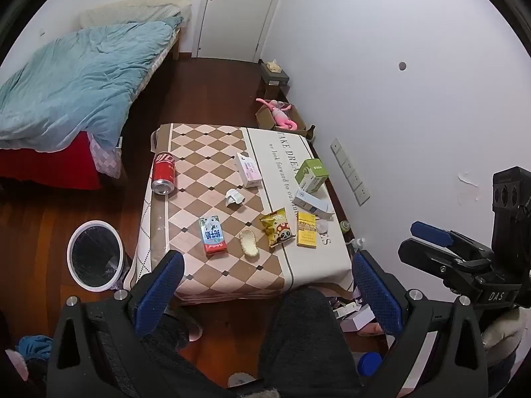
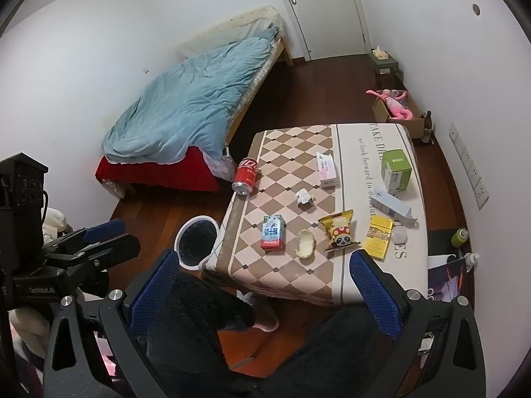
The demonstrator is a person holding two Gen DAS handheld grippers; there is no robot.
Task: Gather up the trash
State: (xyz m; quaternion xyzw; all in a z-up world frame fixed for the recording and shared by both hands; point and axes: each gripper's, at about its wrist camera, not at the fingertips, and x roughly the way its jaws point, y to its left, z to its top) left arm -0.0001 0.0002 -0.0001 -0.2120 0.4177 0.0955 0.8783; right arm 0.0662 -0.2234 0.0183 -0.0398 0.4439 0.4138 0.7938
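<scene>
left tool (image 1: 268, 288): spread, empty | right tool (image 2: 265, 285): spread, empty | table (image 1: 315, 258): red soda can (image 1: 163, 173), crumpled paper (image 1: 234, 196) | floor: trash bin (image 1: 96, 255)

A red can (image 1: 163, 173) lies tipped near the counter's (image 1: 318, 265) left edge; a white-rimmed bin (image 1: 96, 254) stands on the floor beside it, the left gripper's (image 1: 267, 285) jaws spread wide.

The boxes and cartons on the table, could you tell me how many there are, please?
5: pink-white box mid-table, green box and blue-white carton on its right, yellow pack and milk carton nearest.
</scene>
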